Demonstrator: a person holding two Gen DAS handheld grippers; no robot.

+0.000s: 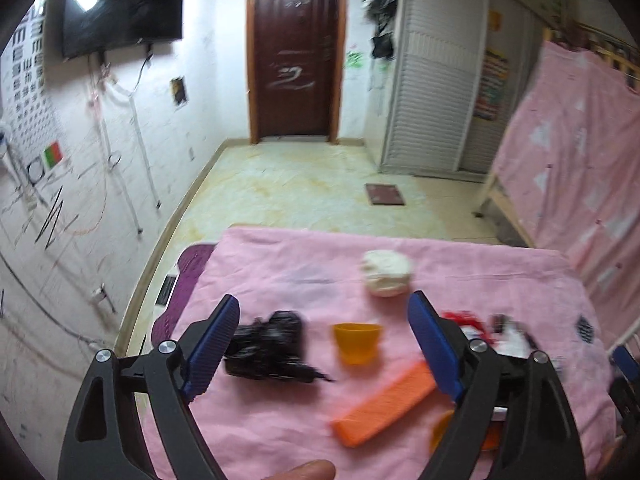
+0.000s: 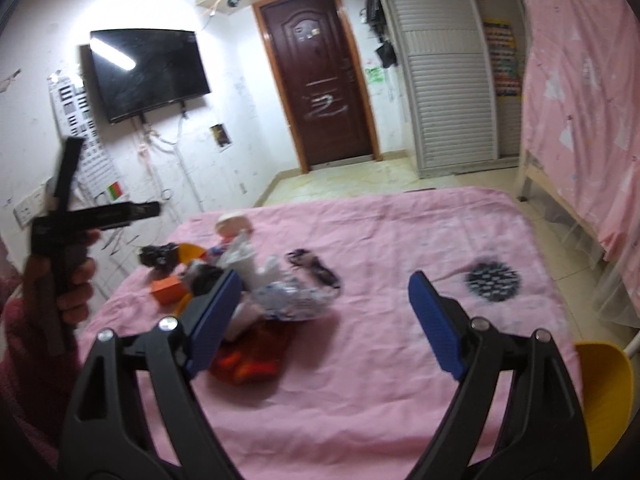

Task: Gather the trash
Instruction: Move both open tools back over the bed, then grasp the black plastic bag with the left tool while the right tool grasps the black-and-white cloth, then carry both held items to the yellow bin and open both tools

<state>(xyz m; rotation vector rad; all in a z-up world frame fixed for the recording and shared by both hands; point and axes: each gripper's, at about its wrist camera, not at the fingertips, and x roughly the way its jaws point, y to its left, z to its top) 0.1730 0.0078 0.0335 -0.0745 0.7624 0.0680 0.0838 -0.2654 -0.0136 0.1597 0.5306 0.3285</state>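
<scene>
While both grippers hang over the pink cloth [image 1: 280, 276] on the table, neither holds anything: left gripper [image 1: 324, 344] has its jaws spread wide with nothing pressed between the blue pads, right gripper [image 2: 320, 320] same, wide apart and empty

Left wrist view: black crumpled bag [image 1: 268, 350] lies on the cloth just inside the left pad. Small orange cup [image 1: 357, 342] sits upright between the jaws, not touched. Long orange box [image 1: 384, 404] lies flat in front of the cup, slanting toward the right pad. White crumpled wad [image 1: 386, 274] is further out, beyond the fingertips. Red and white litter [image 1: 472, 326] shows behind the right finger, blurred, can't tell what it is

Right wrist view: the trash sits in a loose heap [image 2: 256, 280] on the left half of the cloth, partly behind the left pad; a red wrapper [image 2: 256, 350] is nearest, clear plastic and a patterned wrapper above it. Dark round patch [image 2: 494, 280] on the cloth lies well apart, right of the heap. A yellow bin [image 2: 608, 396] edge is at the right of the table. A hand [image 2: 68, 280] grips the other tool's handle at far left
</scene>
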